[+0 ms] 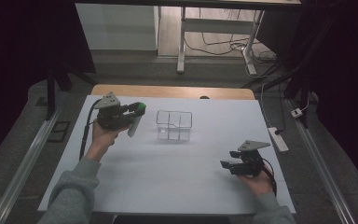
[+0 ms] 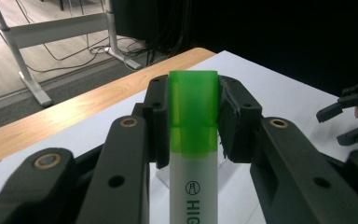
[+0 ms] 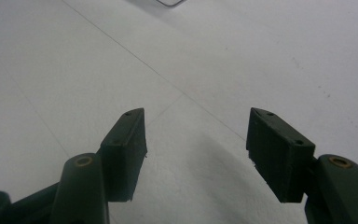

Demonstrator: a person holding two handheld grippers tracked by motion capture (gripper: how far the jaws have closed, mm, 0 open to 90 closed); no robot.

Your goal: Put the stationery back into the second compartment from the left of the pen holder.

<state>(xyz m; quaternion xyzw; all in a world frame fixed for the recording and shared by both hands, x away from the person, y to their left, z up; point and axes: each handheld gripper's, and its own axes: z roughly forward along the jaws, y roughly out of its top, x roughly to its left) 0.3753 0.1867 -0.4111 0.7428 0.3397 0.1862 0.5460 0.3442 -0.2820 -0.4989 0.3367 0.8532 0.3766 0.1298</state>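
White tabletop (image 1: 177, 163): left hand-held gripper (image 1: 137, 110) clamps highlighter (image 1: 136, 119); right one (image 1: 230, 159) open.

High view overhead, facing forward-down; both gripper views close, sharing the white table (image 1: 177, 168)

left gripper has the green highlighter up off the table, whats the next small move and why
Probably carry the left gripper a little to its right, until the highlighter hangs over the clear divided box. The jaws are shut on the green cap, the pen hangs beside the box, not above it, and the right gripper sits open and apart.
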